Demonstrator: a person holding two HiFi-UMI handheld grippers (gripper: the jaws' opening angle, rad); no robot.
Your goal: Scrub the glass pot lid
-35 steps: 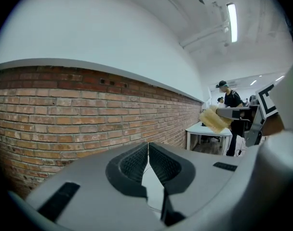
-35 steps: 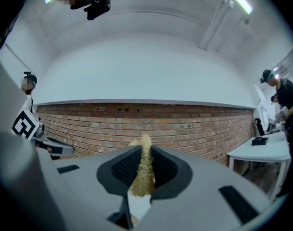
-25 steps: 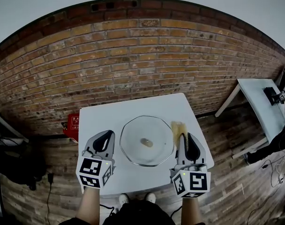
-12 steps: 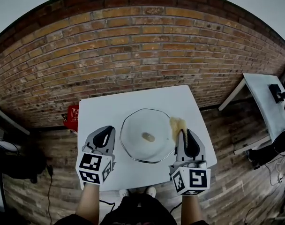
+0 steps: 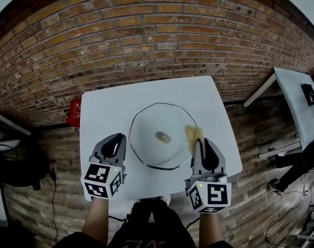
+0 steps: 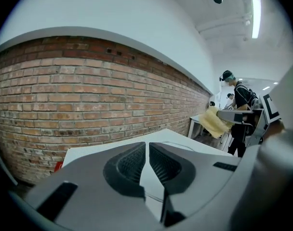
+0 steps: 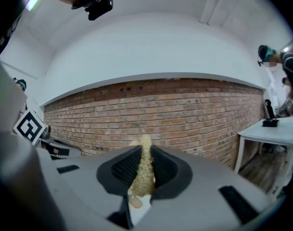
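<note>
A round glass pot lid (image 5: 158, 135) with a small knob (image 5: 162, 137) lies flat in the middle of the white table (image 5: 105, 107). My right gripper (image 5: 200, 144) hangs at the lid's right rim, shut on a yellow scrub sponge (image 5: 193, 135) that sticks out over the glass; the sponge (image 7: 144, 170) is pinched between the jaws in the right gripper view. Left of the lid, my left gripper (image 5: 115, 143) is shut with nothing in it, its jaws (image 6: 147, 160) nearly touching. The sponge (image 6: 215, 121) shows at the right in the left gripper view.
A brick wall (image 5: 146, 40) runs behind the table. A red box (image 5: 74, 112) sits on the floor at the table's left edge. A second white table (image 5: 301, 110) stands at the right. A person (image 6: 240, 109) stands far off in the left gripper view.
The view has tipped down, so table and lid sit higher in the frame. Both grippers keep their places beside the lid, and the sponge has edged slightly over the rim.
</note>
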